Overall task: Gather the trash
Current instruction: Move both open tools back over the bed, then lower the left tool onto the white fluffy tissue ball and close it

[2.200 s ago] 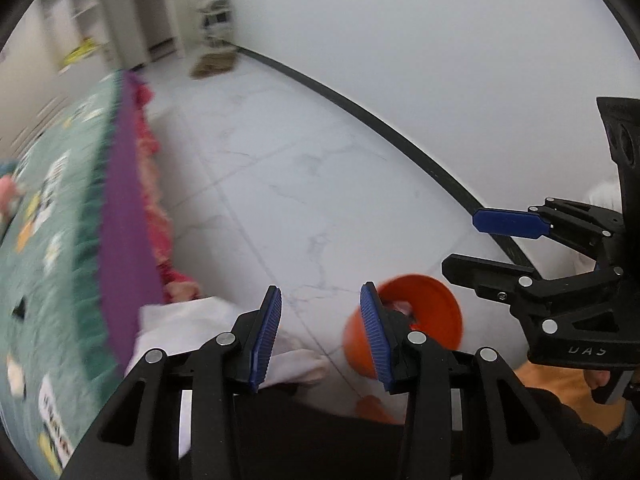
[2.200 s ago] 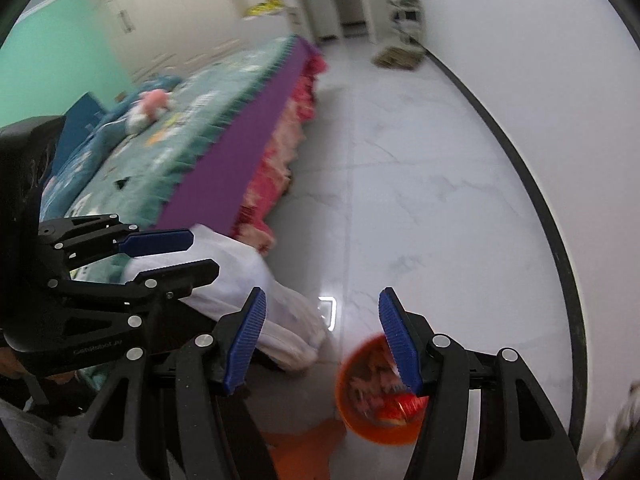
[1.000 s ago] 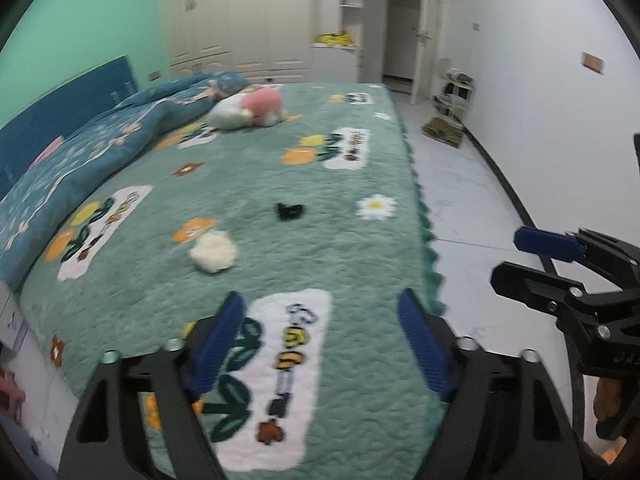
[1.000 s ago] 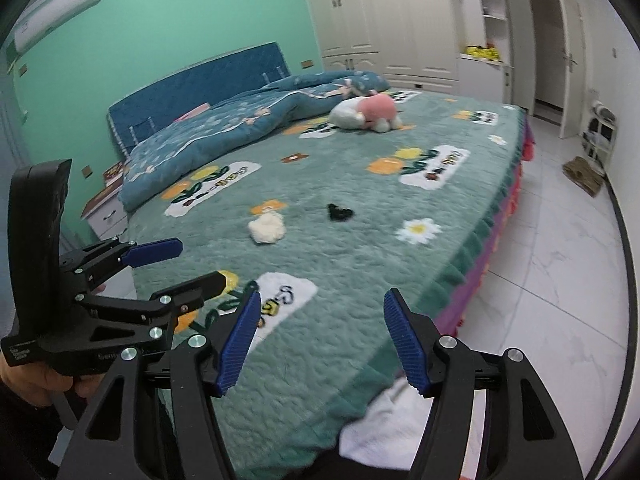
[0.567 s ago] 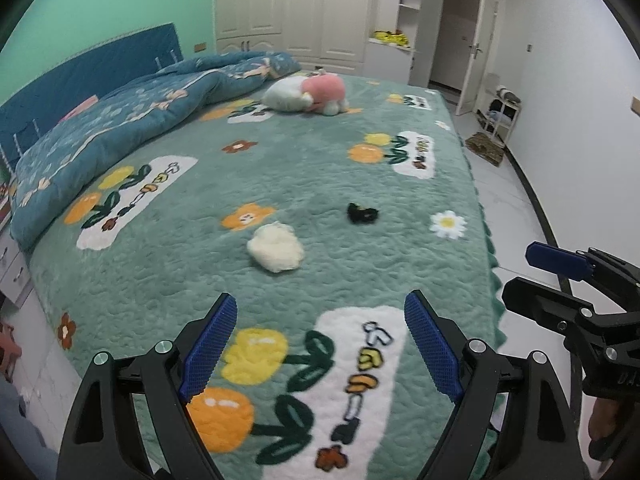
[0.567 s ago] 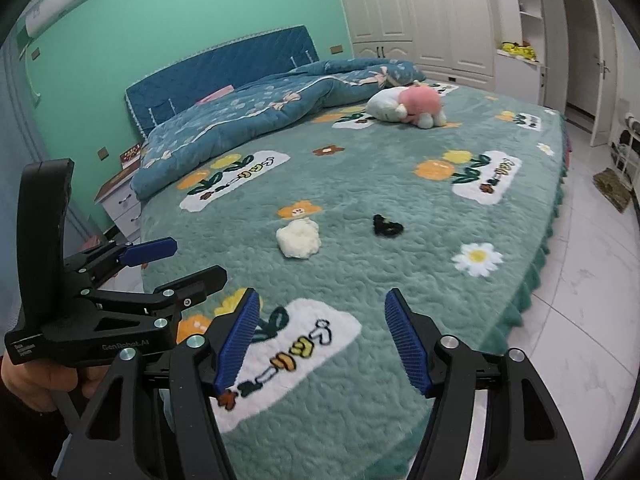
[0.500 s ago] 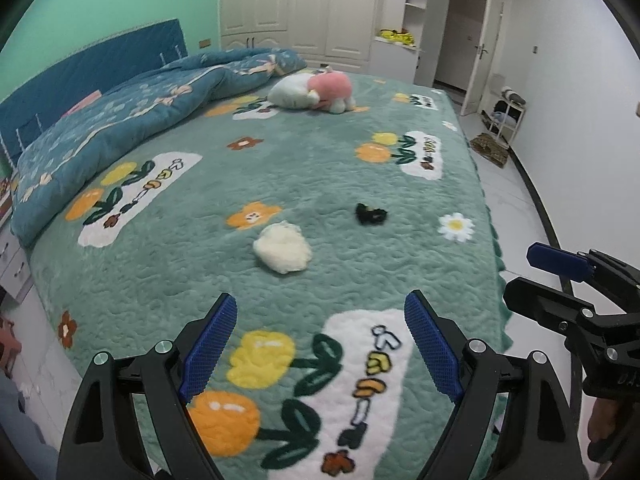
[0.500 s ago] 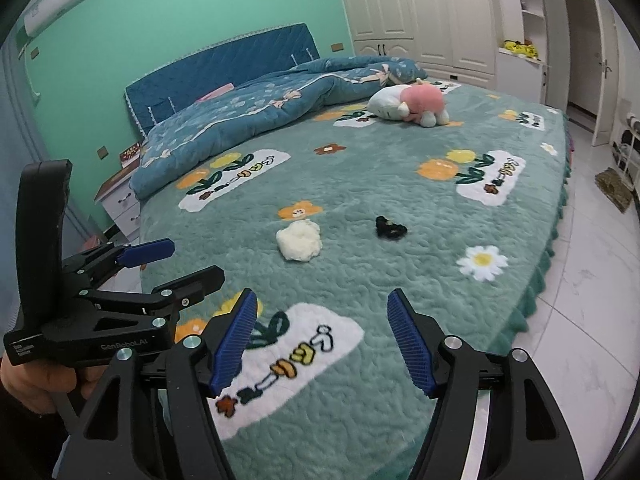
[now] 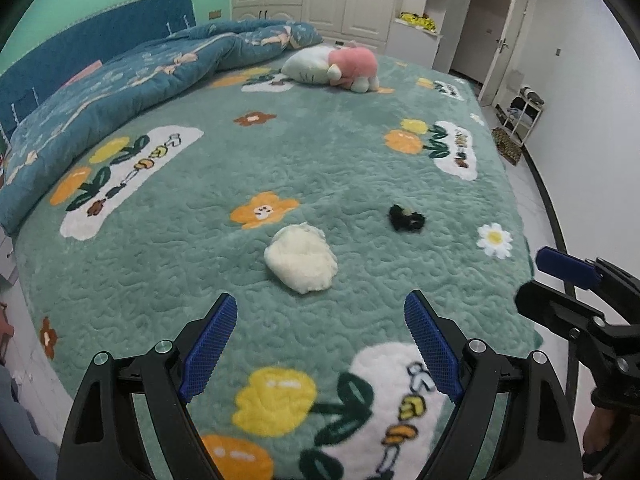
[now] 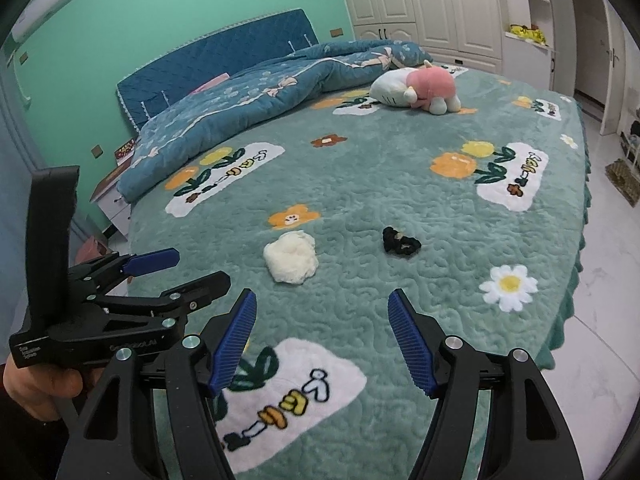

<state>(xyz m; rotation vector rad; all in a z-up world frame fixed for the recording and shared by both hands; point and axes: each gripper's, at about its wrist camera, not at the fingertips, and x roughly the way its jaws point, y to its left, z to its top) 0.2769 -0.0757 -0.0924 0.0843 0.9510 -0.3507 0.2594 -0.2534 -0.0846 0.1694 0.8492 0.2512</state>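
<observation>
White wad [image 9: 301, 258] on green bedspread [image 9: 360, 168], mid-bed, nearer the foot edge. Black scrap [image 9: 406, 218] just to its right, apart from it, closer to the floor-side edge. Left gripper [image 9: 320, 340] over the foot edge, jaws wide apart, empty, wad beyond the tips. Right gripper [image 10: 322, 340] alongside, jaws apart, nothing between. Plush toy [image 9: 332, 68] far up the bed beside blue quilt [image 9: 120, 80].

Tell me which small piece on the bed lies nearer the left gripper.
The white wad; the black piece lies farther off, to its right.
</observation>
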